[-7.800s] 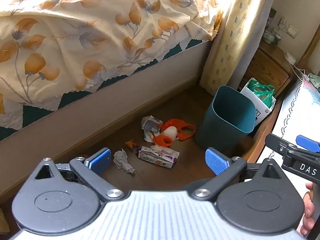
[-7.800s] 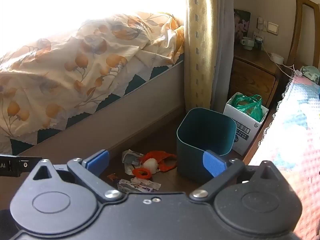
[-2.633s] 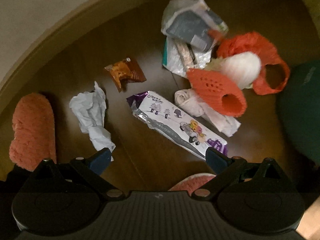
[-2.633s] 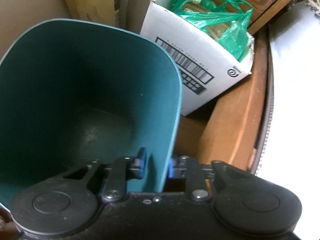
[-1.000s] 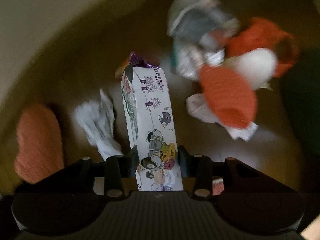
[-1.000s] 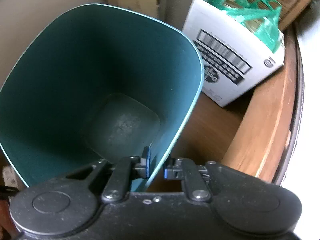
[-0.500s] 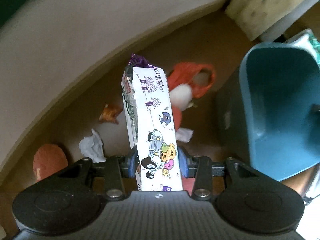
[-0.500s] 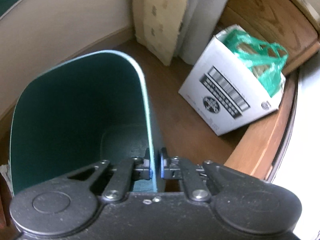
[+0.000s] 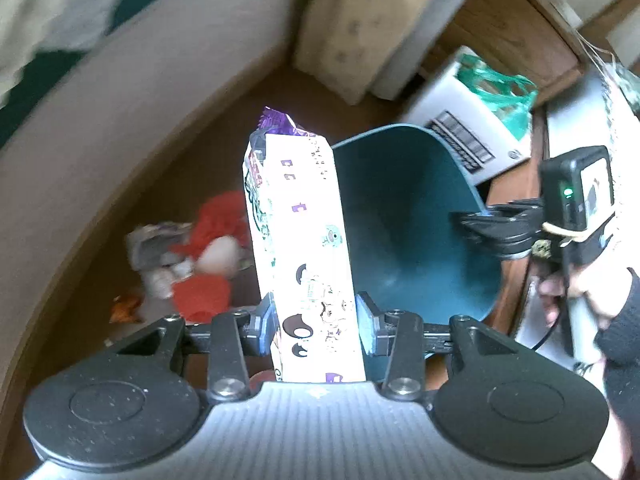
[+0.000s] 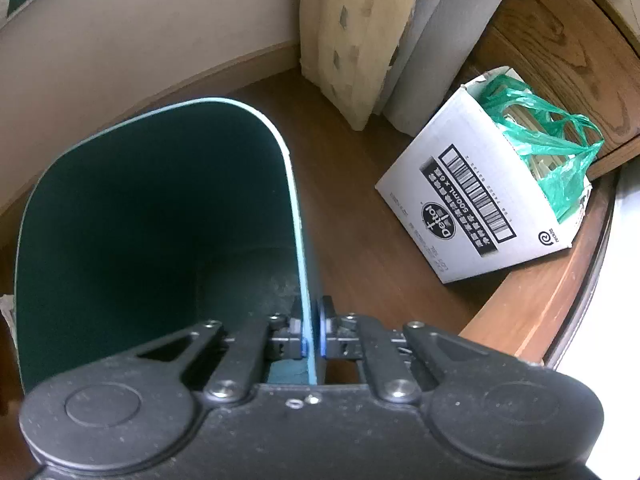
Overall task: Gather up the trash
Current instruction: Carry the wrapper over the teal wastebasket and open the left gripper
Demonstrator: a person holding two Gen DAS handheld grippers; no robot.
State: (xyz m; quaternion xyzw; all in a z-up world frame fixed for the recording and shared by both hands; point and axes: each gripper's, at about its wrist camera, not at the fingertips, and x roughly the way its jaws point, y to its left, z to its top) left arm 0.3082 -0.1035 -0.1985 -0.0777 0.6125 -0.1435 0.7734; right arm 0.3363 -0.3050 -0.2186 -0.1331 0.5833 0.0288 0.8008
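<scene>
Left wrist view: my left gripper (image 9: 317, 318) is clamped on the long white snack wrapper with cartoon prints and a purple crimped end (image 9: 304, 240), held upright with its top just beside the near rim of the dark teal plastic waste bin (image 9: 412, 216). The wrapper is not yet over the opening. On the brown wooden floor (image 9: 188, 168) lie the orange-red mesh fruit sleeves and plastic bag (image 9: 212, 248), a crumpled grey-white foil packet (image 9: 156, 240) and a small orange candy wrapper (image 9: 126, 308), blurred. My right gripper (image 9: 476, 220) shows at the bin's far rim. Right wrist view: my right gripper (image 10: 311, 332) is closed narrow on the bin's (image 10: 160, 216) thin wall, tilting it; the inside looks empty. A white cardboard box with a green plastic bag (image 10: 480, 204) stands well apart. Judgement: task barely begun, first piece in transit, nothing binned, several pieces left.
</scene>
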